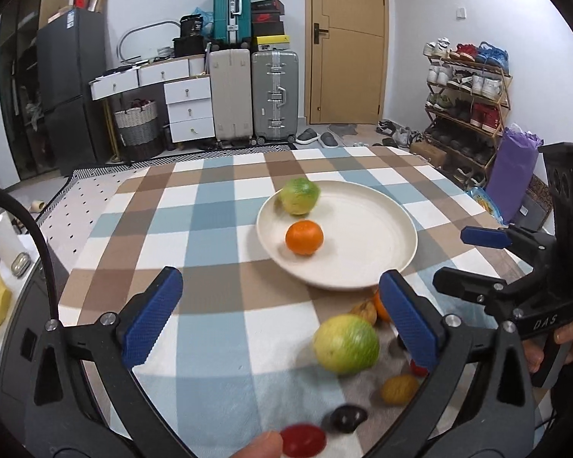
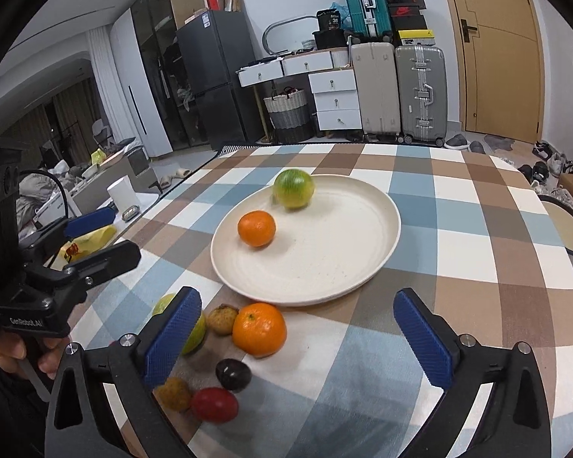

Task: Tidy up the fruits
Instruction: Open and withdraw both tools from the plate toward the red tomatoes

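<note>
Cream plate [image 2: 305, 267] sits mid-tabletop [image 2: 477, 229] on a checked blue, brown and white cloth. On the plate: a green-yellow fruit [image 2: 293, 187] at the far rim, blurred, and a small orange [image 2: 256, 228] on the left part of the dish, apart from it.

Off the plate, just beside its near rim, a loose cluster lies on the cloth: a larger orange [image 2: 259, 329], a brownish small fruit [image 2: 221, 318] touching its left side, a second green-yellow fruit [image 1: 345, 343], a dark plum-like fruit [image 2: 233, 373], a red fruit [image 2: 214, 403] and a yellow-brown one [image 2: 174, 393].

Left tongs [image 1: 279, 320] spread wide, nothing between the blue pads; they hang over the cloth left of the cluster, near the plate's near rim.

Right tongs [image 2: 305, 337] also wide and empty, over the cluster on the plate's near side.
</note>
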`<move>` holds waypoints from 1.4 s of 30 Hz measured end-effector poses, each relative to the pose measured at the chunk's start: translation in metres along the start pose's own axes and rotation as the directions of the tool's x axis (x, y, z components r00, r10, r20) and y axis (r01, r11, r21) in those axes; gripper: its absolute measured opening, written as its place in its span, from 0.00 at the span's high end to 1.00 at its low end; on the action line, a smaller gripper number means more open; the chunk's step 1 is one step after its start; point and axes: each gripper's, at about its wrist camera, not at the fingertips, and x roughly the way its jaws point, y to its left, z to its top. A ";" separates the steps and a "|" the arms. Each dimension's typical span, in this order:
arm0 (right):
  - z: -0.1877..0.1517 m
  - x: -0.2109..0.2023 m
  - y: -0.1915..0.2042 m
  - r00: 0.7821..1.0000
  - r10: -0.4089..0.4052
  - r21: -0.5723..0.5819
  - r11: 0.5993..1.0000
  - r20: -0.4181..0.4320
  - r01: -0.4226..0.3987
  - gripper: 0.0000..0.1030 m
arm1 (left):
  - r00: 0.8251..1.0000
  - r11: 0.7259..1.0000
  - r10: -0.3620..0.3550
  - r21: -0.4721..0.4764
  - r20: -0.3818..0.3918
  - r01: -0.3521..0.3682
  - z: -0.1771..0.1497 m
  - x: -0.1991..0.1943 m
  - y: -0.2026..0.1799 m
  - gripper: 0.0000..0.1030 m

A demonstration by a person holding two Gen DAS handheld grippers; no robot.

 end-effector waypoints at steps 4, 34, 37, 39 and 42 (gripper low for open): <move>-0.006 -0.008 0.009 1.000 -0.014 -0.020 1.000 -0.010 0.014 0.00 | 1.000 0.999 0.007 -0.037 -0.004 -0.007 -0.014 -0.017 0.010 0.00; -0.052 0.010 0.033 0.966 -0.070 -0.154 0.987 -0.248 0.032 0.00 | 0.983 0.999 -0.018 0.040 -0.185 0.026 -0.074 -0.023 0.014 0.00; -0.053 0.011 0.034 0.965 -0.068 -0.158 0.987 -0.252 0.028 0.00 | 0.976 0.998 -0.050 0.030 -0.211 0.057 -0.076 -0.018 0.015 0.00; -0.053 0.011 0.034 0.965 -0.069 -0.158 0.987 -0.254 0.029 0.00 | 0.971 0.997 -0.067 0.032 -0.228 0.076 -0.078 -0.016 0.016 0.00; -0.054 0.012 0.034 0.964 -0.071 -0.158 0.987 -0.256 0.031 0.00 | 0.964 0.994 -0.075 0.057 -0.257 0.092 -0.083 -0.011 0.013 0.00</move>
